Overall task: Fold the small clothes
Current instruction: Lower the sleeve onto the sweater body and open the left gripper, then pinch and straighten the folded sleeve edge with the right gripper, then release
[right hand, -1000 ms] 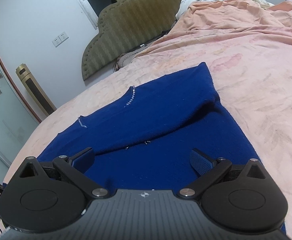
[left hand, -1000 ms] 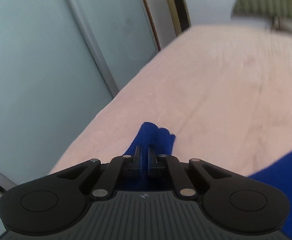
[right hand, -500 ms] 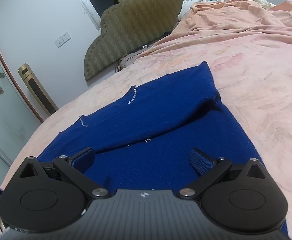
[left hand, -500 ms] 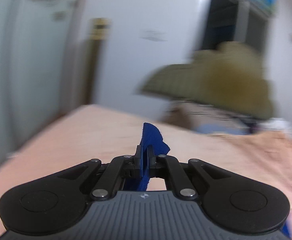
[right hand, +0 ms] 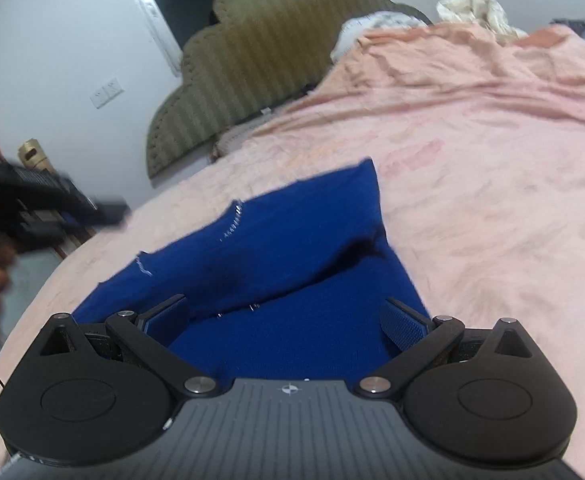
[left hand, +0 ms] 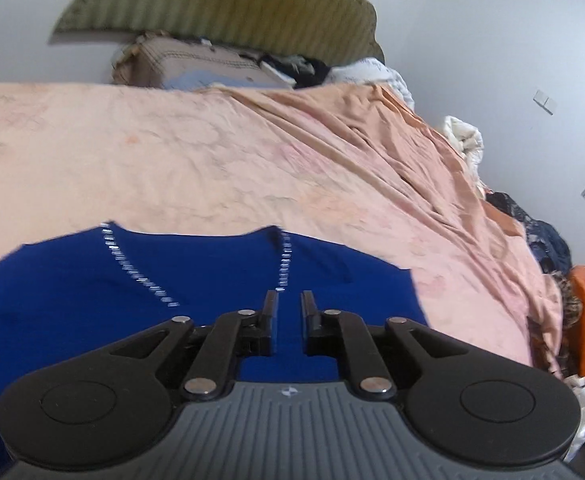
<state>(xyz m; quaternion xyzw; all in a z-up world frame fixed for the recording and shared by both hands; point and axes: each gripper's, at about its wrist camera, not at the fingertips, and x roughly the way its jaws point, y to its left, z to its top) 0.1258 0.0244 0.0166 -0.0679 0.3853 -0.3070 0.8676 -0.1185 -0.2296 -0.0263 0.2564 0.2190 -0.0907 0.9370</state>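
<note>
The dark blue knitted sweater (right hand: 292, 264) with small silver beads lies partly folded on the pink wrinkled bedsheet (right hand: 472, 168). The left gripper (left hand: 289, 308) is opening its jaws above the sweater, nothing between them. The right gripper (right hand: 288, 316) hovers with jaws spread wide.

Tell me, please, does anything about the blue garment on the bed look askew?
Yes: one sleeve of the blue garment lies folded diagonally across its body, leaving a slanted edge rather than a square fold. The pink bedsheet beneath is wrinkled. Nothing looks damaged.
</note>
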